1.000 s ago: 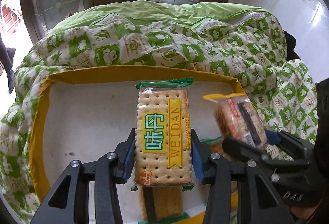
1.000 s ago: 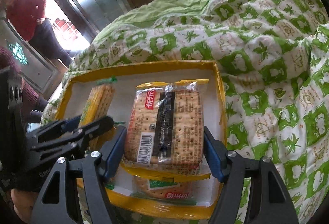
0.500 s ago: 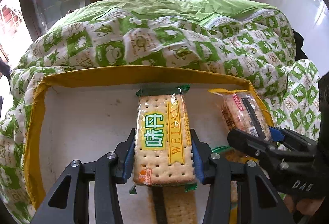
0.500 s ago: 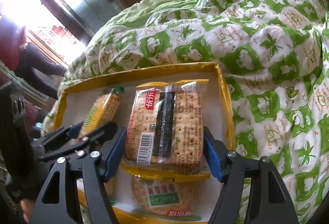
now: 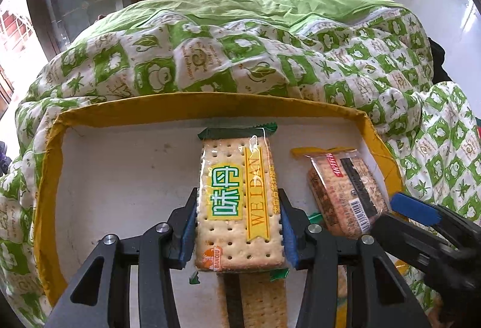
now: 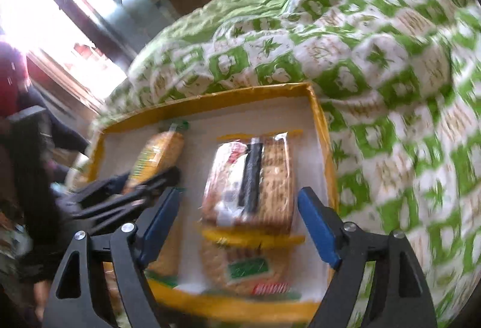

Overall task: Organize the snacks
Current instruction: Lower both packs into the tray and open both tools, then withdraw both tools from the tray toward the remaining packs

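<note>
Green-and-white patterned bedding (image 5: 240, 57) surrounds a shallow yellow-rimmed tray (image 5: 48, 177) with a white floor, and stained-glass door panels stand behind it. Over the tray's middle the left tool (image 5: 239, 225) is clamped on the long sides of a green-labelled cracker pack (image 5: 237, 204), above another pack lying under it. At the tray's right side the right tool (image 6: 240, 225) has just been opening, its blue pads now clear of the yellow-edged cracker pack (image 6: 252, 183) that lies between them on a further pack.

Both wrist views close, angled down, sharing yellow-rimmed box (image 5: 210, 105)
</note>
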Available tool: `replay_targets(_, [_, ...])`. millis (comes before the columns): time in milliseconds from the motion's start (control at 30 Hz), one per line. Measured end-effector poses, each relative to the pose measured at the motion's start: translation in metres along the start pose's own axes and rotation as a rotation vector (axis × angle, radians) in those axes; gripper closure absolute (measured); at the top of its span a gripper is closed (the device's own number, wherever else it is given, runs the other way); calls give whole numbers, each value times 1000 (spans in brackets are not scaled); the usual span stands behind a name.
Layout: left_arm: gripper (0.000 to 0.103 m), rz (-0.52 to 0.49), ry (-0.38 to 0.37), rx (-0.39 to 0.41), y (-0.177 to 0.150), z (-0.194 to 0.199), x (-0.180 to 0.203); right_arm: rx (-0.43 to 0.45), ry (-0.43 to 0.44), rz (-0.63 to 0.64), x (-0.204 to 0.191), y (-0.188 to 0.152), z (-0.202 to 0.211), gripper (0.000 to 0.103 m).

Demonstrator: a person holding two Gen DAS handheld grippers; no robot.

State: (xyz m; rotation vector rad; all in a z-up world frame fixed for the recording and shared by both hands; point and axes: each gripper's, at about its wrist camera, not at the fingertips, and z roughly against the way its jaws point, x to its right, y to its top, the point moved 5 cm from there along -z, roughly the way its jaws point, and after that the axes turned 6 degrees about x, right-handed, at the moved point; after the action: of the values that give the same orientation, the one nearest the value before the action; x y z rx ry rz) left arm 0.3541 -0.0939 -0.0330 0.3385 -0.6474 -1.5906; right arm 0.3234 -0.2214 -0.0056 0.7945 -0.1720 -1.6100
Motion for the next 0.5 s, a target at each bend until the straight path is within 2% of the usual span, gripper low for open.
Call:
replay_targets(133, [54, -30, 0, -2, -1, -4, 15, 43, 13, -12, 1, -1, 26, 22])
replay_targets(267, [53, -37, 11, -10, -3, -6, 20, 89, -30, 4, 9, -4, 46, 21])
replay_targets(333, [50, -22, 7, -9, -4, -3, 18, 98, -54, 17, 11, -9, 51, 19])
replay_targets(400, [41, -12, 13, -1, -6, 4, 15, 105, -78, 35, 15, -19, 58, 18])
replay_targets(500, [37, 8, -3, 23, -9, 21, 10, 96, -94, 50, 17, -35, 61, 17])
